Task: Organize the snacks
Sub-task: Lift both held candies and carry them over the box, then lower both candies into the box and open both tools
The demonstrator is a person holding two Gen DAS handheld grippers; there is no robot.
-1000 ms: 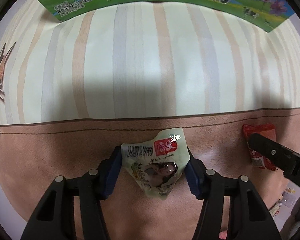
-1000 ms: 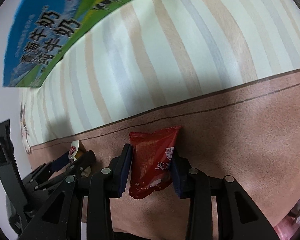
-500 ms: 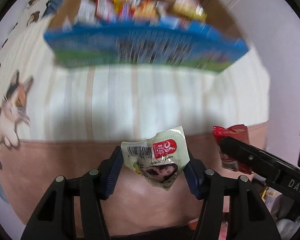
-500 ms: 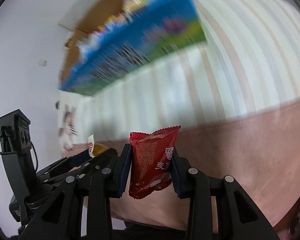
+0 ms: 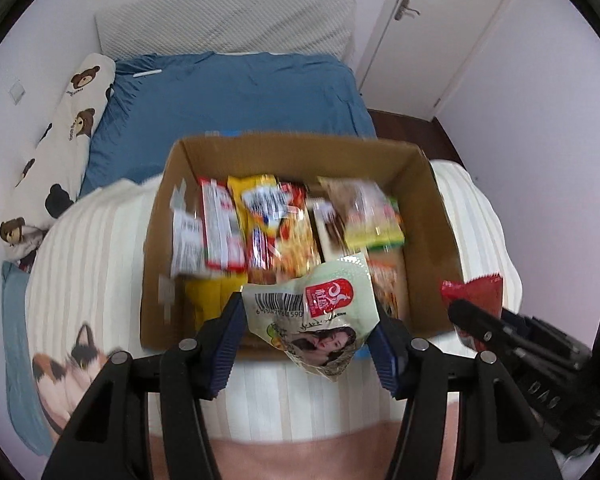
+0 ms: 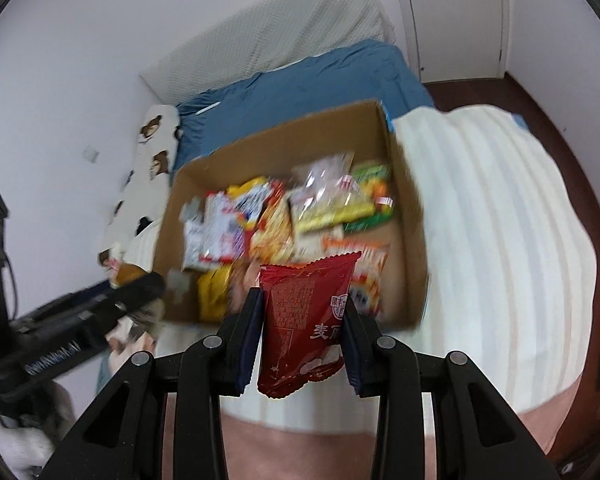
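Green snack packet [image 5: 318,312] and red snack packet [image 6: 306,320] sit clamped between each gripper's jaws.

Soft, even indoor light with no hard shadows. Motion blur smears the snack packets in the cardboard box [image 5: 428,208], worse in the right wrist view. Fisheye bends the room; corners vignette black.

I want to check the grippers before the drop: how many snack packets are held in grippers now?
2. The pale green packet is clamped in the left gripper; the red packet is clamped in the right gripper. Both hang near the cardboard box of snacks.
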